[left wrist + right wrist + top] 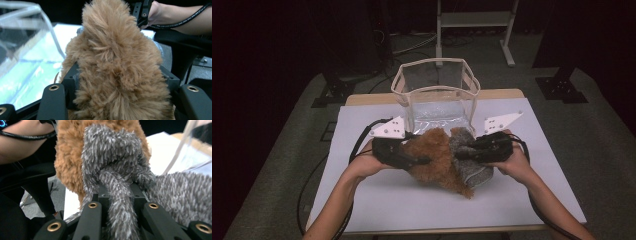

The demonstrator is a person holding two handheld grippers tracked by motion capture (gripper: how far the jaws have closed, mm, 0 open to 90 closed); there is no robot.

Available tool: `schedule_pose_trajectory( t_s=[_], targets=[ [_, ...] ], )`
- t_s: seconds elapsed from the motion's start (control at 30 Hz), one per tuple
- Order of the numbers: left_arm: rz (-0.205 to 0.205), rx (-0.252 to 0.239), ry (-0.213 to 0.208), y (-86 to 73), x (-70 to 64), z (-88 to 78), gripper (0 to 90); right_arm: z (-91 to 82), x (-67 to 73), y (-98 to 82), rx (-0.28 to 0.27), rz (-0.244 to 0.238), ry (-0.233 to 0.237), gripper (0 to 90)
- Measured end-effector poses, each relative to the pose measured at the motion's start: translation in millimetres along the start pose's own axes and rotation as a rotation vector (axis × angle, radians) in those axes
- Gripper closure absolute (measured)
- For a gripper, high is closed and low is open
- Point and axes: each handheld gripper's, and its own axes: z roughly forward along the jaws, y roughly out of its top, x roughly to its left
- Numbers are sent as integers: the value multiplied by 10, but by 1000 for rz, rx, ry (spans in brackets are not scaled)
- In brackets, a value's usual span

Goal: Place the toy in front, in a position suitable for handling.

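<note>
A person holds a gripper in each hand over a white worktop (377, 200). The left gripper (419, 161) has its fingers closed on a fluffy brown cloth (434, 160), and in the left gripper view the brown cloth (117, 65) stands up thick between the fingers (71, 80). The right gripper (460, 155) has its fingers pinched tight on a fuzzy grey cloth (472, 172). In the right gripper view a thin bunch of the grey cloth (117, 187) runs between the two black fingers (105, 195). The two cloths sit side by side and touch each other in the middle of the worktop, the brown one on the left and the grey one on the right. Their lower ends hang down toward the worktop. Just behind them stands a clear plastic bag (437, 95) with a pale trim around its open top.
</note>
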Motion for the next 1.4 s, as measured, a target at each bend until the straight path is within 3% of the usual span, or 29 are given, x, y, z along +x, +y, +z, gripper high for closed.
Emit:
schedule_pose_trajectory(
  t_s=[0.07,0.23,0.53,0.7,0.87,0.97,1.07,1.17,1.4],
  targets=[
    [18,15,3,79,-10,62,365,-170,28,98,10,-34,-32,757],
    [53,24,-15,251,-26,226,359,-460,125,328,-22,-78,-52,756],
    [93,37,-39,525,-19,505,355,-634,252,818,55,-175,-115,755],
    [114,32,-56,667,-27,669,348,-613,268,990,120,-187,-121,754],
    [111,56,-52,661,-26,748,293,-598,166,850,205,-141,-148,761],
    [108,59,-43,632,-17,756,256,-597,95,727,215,-105,-149,765],
    [106,62,-53,598,-6,763,286,-584,73,675,210,-92,-135,765],
    [106,62,-56,585,5,750,336,-576,82,692,227,-105,-144,764],
    [95,28,-55,610,5,721,357,-579,166,939,195,-171,-124,763]
  ],
)
